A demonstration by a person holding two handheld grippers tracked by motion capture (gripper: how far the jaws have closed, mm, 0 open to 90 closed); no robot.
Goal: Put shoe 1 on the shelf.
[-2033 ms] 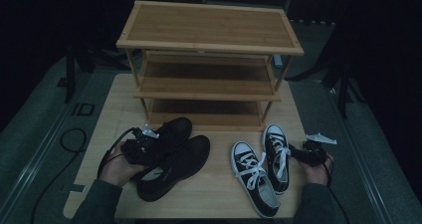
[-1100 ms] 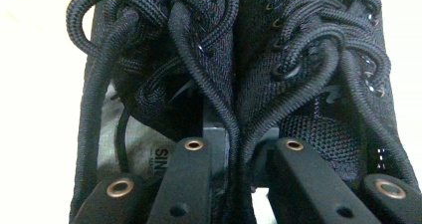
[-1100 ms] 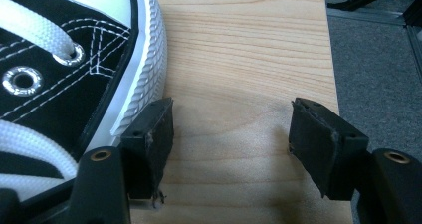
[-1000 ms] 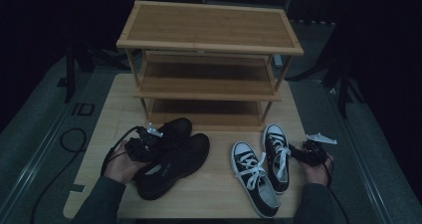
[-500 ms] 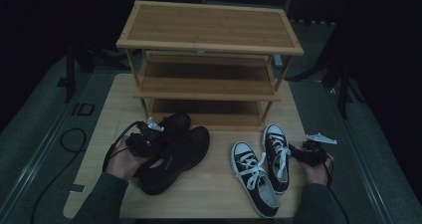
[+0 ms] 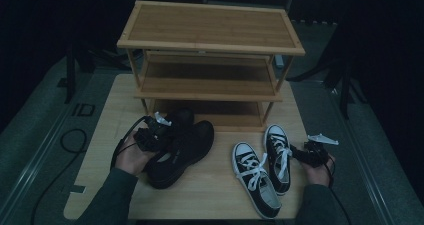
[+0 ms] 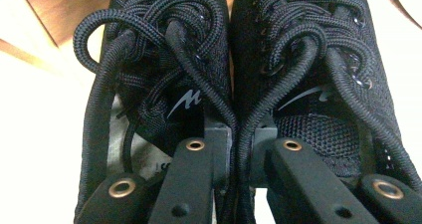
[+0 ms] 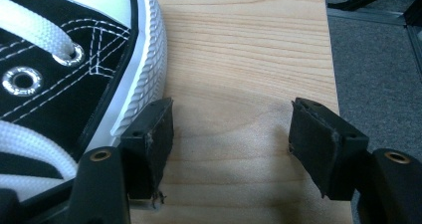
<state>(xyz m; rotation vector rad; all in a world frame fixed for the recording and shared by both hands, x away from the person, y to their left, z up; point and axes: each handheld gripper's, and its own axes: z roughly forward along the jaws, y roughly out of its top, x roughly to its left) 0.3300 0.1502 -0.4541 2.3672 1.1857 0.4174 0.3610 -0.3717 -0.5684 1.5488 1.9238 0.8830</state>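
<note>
The left gripper (image 7: 233, 149) has its jaws drawn close, one inside each of the two black shoes (image 6: 182, 145), pinching their inner collars together so the pair hangs as one. Laces loop over both jaws. The pair sits in front of the rack (image 6: 210, 50), left of centre, toes pointing at its bottom shelf (image 6: 210, 114), heels in the left hand (image 6: 131, 155).

The right gripper (image 8: 231, 134) stands spread on bare table (image 8: 239, 59), gripping nothing; one of its fingers (image 8: 149, 129) lies just beside the white sole of a sneaker (image 8: 64, 69). The two sneakers (image 6: 265, 167) lie in front of the rack's right half.

The step in hand looks like carrying the black pair to the rack. The next move calls for keeping the pinch firm, the toes level, and sliding the pair forward under the middle shelf (image 6: 207, 87).

The gap above the bottom shelf is low, so the shoes must go in flat; the left post (image 6: 135, 77) stands near the path. All three shelves are free. The sneakers lie well apart from the black pair, so the table between offers room. The right gripper is near the table's right edge.
</note>
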